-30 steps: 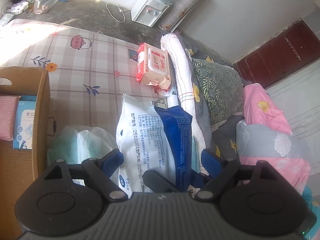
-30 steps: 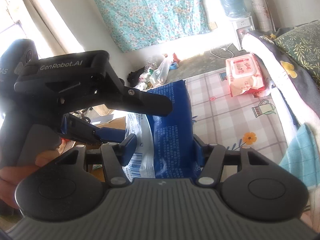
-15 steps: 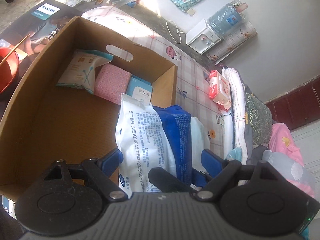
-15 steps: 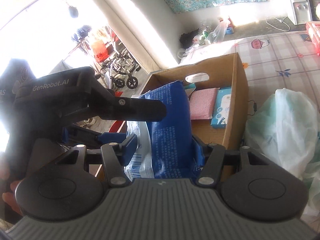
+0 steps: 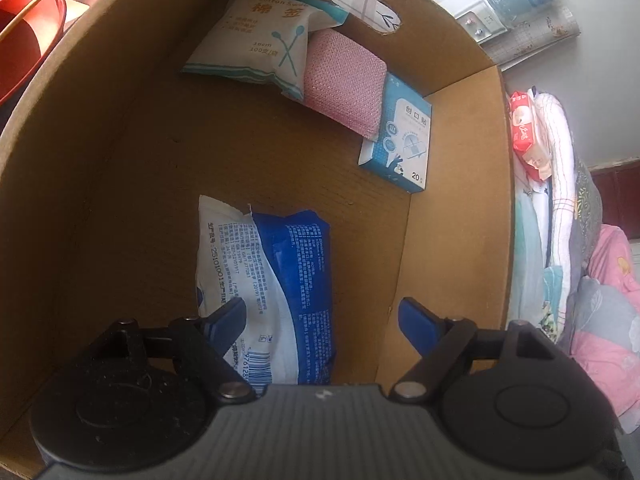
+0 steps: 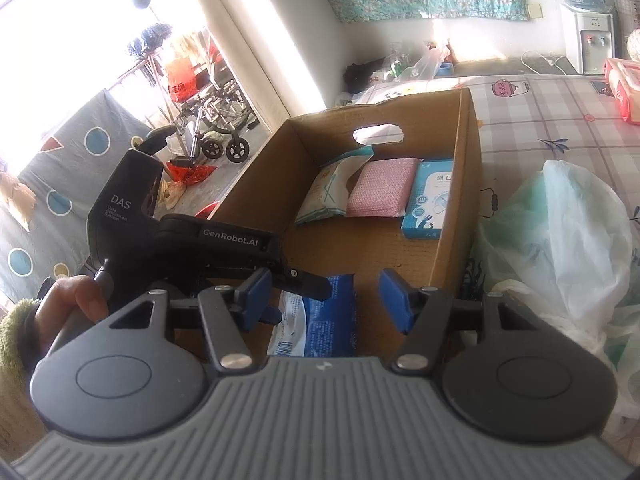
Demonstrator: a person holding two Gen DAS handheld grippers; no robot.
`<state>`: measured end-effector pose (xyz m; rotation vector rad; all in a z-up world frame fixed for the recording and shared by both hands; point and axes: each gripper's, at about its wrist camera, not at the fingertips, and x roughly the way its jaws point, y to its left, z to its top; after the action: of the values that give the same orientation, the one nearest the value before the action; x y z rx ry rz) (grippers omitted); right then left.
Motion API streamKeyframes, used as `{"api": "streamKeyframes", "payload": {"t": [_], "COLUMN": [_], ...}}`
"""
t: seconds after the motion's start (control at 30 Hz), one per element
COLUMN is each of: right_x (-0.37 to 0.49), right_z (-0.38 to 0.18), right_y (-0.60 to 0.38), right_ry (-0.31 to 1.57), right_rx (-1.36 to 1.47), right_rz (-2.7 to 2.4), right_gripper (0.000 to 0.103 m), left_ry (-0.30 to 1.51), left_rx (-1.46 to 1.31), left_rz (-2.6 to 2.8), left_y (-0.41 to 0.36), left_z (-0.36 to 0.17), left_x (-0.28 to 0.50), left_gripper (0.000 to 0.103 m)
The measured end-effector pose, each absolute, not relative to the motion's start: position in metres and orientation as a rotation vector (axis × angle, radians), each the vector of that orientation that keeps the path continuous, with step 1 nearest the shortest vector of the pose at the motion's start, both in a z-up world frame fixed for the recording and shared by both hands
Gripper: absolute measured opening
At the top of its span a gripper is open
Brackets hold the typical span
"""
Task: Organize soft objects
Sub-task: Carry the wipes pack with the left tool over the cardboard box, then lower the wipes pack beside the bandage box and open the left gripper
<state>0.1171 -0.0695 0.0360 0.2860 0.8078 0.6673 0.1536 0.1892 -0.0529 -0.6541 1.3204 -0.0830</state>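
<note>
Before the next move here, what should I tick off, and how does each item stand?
1. Blue-and-white pack lies on the cardboard box floor: ok.
2. Left tool open, not clamping the pack: ok.
3. Right tool open, pads clear of the pack: ok.
4. Cotton swab bag, pink sponge and plaster box lined along the far wall: ok.
5. Bare floor left in the box: ok.
6. What the plastic bag beside the box holds: cannot tell.

One cardboard box (image 5: 460, 216), holding four things: one blue-white soft pack (image 5: 276, 288), one swab bag (image 5: 260, 40), one pink sponge (image 5: 344, 80), one plaster box (image 5: 404, 136).
</note>
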Motion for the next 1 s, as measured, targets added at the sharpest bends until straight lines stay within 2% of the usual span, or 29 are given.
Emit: {"api": "streamKeyframes", "payload": {"t": [0.23, 0.47, 0.83, 1.0], "right_x": [0.109, 0.106, 0.104, 0.105], "right_z": [0.023, 0.007, 0.002, -0.004], "right_y": [-0.120, -0.128, -0.136, -0.137], "right_ry": [0.791, 0.812, 0.813, 0.831], "right_rx": [0.416, 0.449, 0.484, 0.507], "right_rz": [0.612, 0.630, 0.645, 0.650], "right_gripper": [0.060, 0.060, 0.060, 0.060], "left_ry": [1.382, 1.463, 1.483, 1.583], "left_rx": [-0.486, -0.361, -0.341, -0.452], "left_rz": [-0.095, -0.055, 0.053, 0.072], "left_y": [0.172, 0.159, 0.169, 0.176], "left_z": [-0.060, -0.061, -0.053, -0.079], "left_x": [0.145, 0.142, 0.141, 0.145], "left_gripper": [0.084, 0.088, 0.092, 0.093]}}
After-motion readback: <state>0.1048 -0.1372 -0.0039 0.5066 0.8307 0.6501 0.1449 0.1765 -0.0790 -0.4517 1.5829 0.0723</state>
